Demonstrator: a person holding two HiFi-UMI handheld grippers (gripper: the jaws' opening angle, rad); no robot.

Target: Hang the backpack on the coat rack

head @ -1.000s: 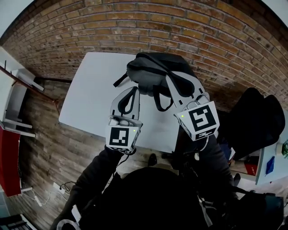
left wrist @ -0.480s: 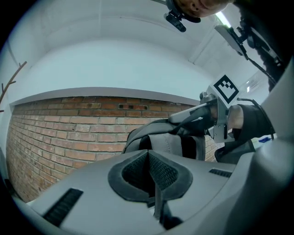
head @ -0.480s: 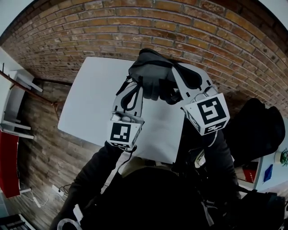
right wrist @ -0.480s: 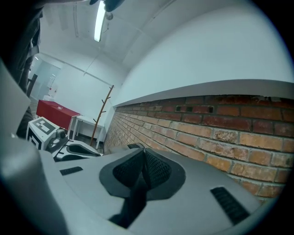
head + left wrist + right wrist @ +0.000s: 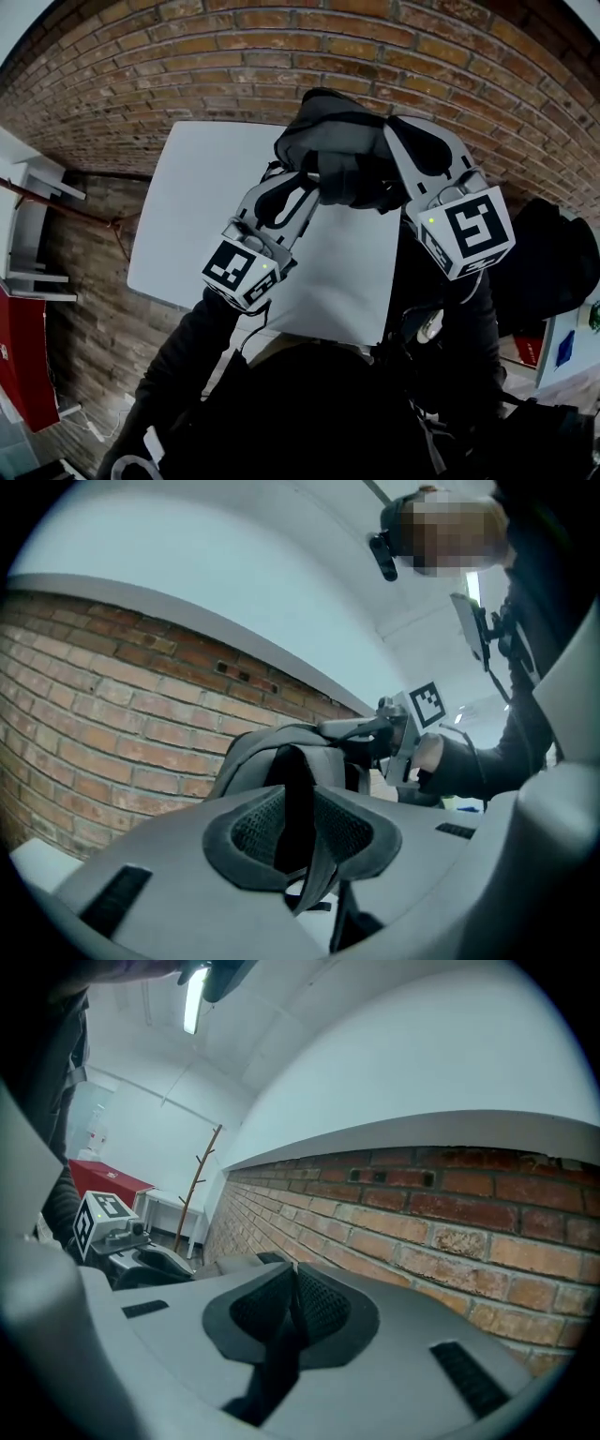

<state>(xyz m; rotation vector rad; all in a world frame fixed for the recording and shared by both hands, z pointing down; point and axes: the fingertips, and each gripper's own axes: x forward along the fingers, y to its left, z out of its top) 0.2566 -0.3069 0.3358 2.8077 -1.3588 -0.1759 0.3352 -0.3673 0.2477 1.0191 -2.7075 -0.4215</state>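
I hold the grey backpack point(image 5: 342, 159) in the air above the white table point(image 5: 206, 234), close to the brick wall. My right gripper point(image 5: 405, 155) is shut on a black strap point(image 5: 277, 1363) at the backpack's top. My left gripper point(image 5: 302, 186) sits at the pack's left side. Its jaws have just been opening, and a black strap point(image 5: 298, 808) hangs loosely between the parted pads. In the left gripper view the backpack point(image 5: 272, 752) bulges just ahead, with the right gripper point(image 5: 375, 728) beyond it. The wooden coat rack point(image 5: 192, 1194) stands far off by the wall in the right gripper view.
The brick wall point(image 5: 234, 66) runs behind the table. A dark bag or chair point(image 5: 553, 262) sits at the right. White shelving point(image 5: 28, 225) and a red cabinet point(image 5: 19, 375) are at the left. A white desk point(image 5: 164, 1206) stands beside the coat rack.
Both grippers have lifted the backpack off the table and carried it up toward the wall. The left gripper has rolled and its jaws have parted around the strap.
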